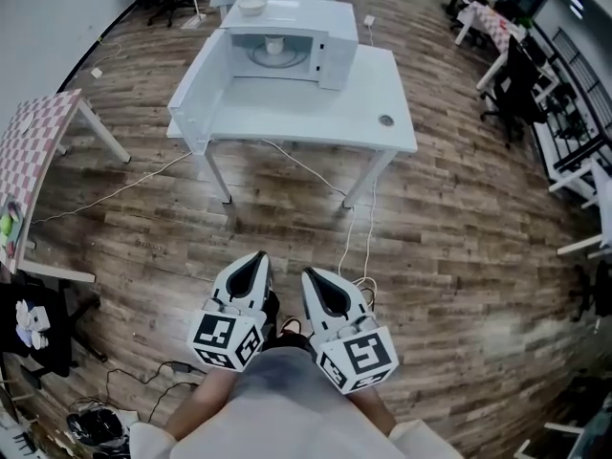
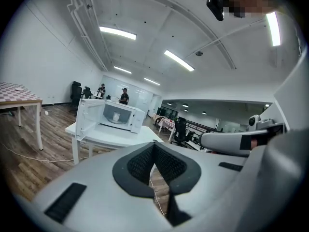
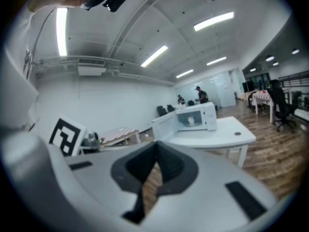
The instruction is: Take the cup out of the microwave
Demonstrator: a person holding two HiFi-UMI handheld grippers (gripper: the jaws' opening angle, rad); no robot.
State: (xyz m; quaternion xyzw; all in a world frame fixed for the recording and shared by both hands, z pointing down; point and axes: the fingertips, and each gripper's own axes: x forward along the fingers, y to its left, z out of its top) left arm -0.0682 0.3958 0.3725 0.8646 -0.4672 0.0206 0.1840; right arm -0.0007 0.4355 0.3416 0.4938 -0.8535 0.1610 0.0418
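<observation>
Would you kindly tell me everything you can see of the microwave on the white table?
The microwave is a white, boxy unit standing upright on the far left part of the white table. Its door is swung wide open to the left in the head view, and the control panel is on the right. A pale cup stands inside the chamber. A pale bowl rests on its top.

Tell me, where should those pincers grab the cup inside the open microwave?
Probably around the side wall of the cup, coming level through the open front of the microwave. It stands upright on the turntable, boxed in above and on all other sides; the door hangs open at the left.
</observation>
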